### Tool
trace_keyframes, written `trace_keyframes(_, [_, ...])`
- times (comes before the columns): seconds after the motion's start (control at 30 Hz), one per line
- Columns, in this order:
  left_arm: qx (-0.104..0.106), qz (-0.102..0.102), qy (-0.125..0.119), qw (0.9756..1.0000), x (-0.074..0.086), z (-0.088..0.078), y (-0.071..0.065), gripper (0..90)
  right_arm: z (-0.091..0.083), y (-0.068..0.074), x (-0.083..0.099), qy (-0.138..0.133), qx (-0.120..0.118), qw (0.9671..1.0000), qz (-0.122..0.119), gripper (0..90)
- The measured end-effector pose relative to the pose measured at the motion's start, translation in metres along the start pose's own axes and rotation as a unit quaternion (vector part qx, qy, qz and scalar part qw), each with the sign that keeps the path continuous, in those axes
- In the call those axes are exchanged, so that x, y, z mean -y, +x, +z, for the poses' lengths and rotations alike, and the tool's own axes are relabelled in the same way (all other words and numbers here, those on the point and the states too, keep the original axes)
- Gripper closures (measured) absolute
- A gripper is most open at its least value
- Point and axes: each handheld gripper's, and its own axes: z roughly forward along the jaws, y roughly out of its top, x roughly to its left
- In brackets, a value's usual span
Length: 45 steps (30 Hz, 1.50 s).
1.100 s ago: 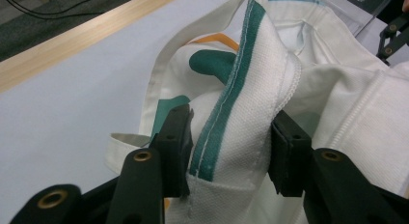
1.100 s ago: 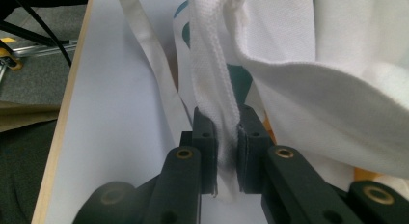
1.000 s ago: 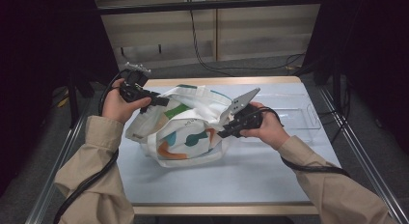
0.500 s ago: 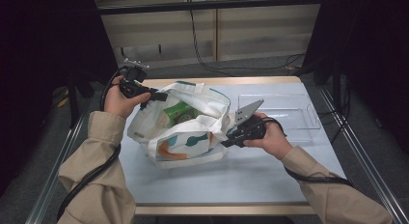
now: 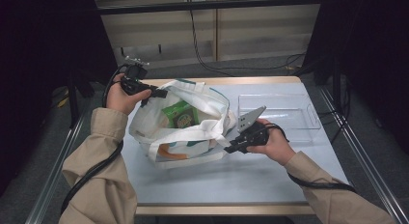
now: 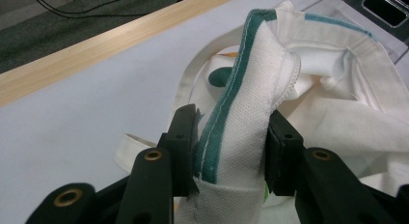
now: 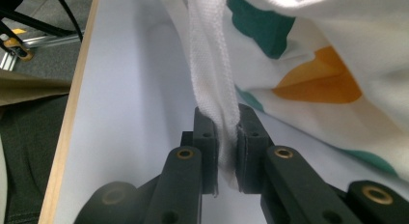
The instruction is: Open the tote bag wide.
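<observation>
A white cloth tote bag (image 5: 193, 139) with green and orange patches lies on the table, its mouth held open. Inside it sits a green package (image 5: 179, 114). My left gripper (image 5: 161, 93) is at the bag's far left; in the left gripper view it (image 6: 231, 122) is shut on the bag's rim (image 6: 241, 103), which has a teal stripe. My right gripper (image 5: 229, 147) is at the bag's near right side. In the right gripper view it (image 7: 225, 120) is shut on a white handle strap (image 7: 212, 74) that runs up between the jaws.
A clear plastic tray (image 5: 289, 113) stands on the table's right side, just beyond the right hand. The table (image 5: 241, 180) has a pale blue top with a wooden edge. Dark cables trail from both grippers along the person's sleeves.
The right hand has sunk and drawn the strap toward the near right. The bag's mouth has spread wider, so the green package shows. The left hand has hardly moved.
</observation>
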Motion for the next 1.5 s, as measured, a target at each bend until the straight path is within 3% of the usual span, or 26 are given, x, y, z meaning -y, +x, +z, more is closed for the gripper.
trace_keyframes(0.13, [0.0,-0.01,-0.004,0.9999,-0.002,0.003,0.001,62.1,0.001,0.002,0.005,0.004,0.001,1.0,0.001,81.6])
trace_keyframes(0.3, [-0.004,0.001,0.005,1.0,-0.007,0.006,0.002,62.2,0.001,0.004,0.011,0.011,-0.006,0.9999,0.005,81.8])
trace_keyframes(0.33, [-0.005,-0.006,0.001,1.0,-0.007,0.008,0.001,62.2,0.001,0.004,0.011,0.011,-0.006,0.9999,0.005,81.8])
trace_keyframes(0.43, [-0.006,-0.002,0.004,1.0,-0.009,0.011,0.003,62.3,0.001,0.006,0.016,0.014,-0.006,0.9999,0.006,81.9])
trace_keyframes(0.53, [-0.01,-0.018,-0.006,0.9998,-0.01,0.015,0.004,62.4,0.001,0.008,0.02,0.014,-0.006,0.9999,0.007,82.1])
trace_keyframes(0.57, [-0.007,-0.011,0.001,0.9999,-0.01,0.015,0.007,62.4,0.001,0.009,0.021,0.014,-0.005,0.9999,0.007,82.3])
trace_keyframes(0.6, [-0.008,-0.022,-0.006,0.9997,-0.01,0.017,0.006,62.5,0.001,0.01,0.023,0.016,-0.007,0.9998,0.008,82.3])
trace_keyframes(0.63, [-0.006,-0.013,0.003,0.9999,-0.01,0.017,0.009,62.5,0.002,0.011,0.024,0.015,-0.007,0.9998,0.007,82.4])
trace_keyframes(0.73, [-0.011,-0.025,-0.005,0.9996,-0.01,0.02,0.009,62.6,0.003,0.013,0.028,0.014,-0.006,0.9998,0.01,82.5])
trace_keyframes(0.9, [-0.011,-0.029,-0.006,0.9995,-0.011,0.023,0.011,62.6,0.005,0.014,0.033,0.018,-0.002,0.9998,0.009,82.7])
trace_keyframes(1.03, [-0.015,-0.017,0.003,0.9997,-0.011,0.022,0.012,62.6,0.006,0.015,0.036,0.018,-0.003,0.9998,0.012,82.8])
trace_keyframes(1.23, [-0.014,-0.02,-0.001,0.9997,-0.01,0.023,0.011,62.1,0.008,0.015,0.04,0.013,0.0,0.9997,0.019,82.7])
trace_keyframes(1.37, [-0.002,-0.014,0.007,0.9999,-0.008,0.019,0.01,58.8,0.005,0.014,0.039,0.001,0.003,0.9997,0.025,82.7])
trace_keyframes(1.4, [-0.005,-0.007,0.009,0.9999,-0.008,0.017,0.01,56.1,0.005,0.013,0.038,0.001,0.002,0.9997,0.026,82.7])
trace_keyframes(1.5, [0.002,-0.012,0.01,0.9999,-0.004,0.015,0.006,47.0,0.005,0.013,0.036,0.0,0.003,0.9997,0.023,82.7])
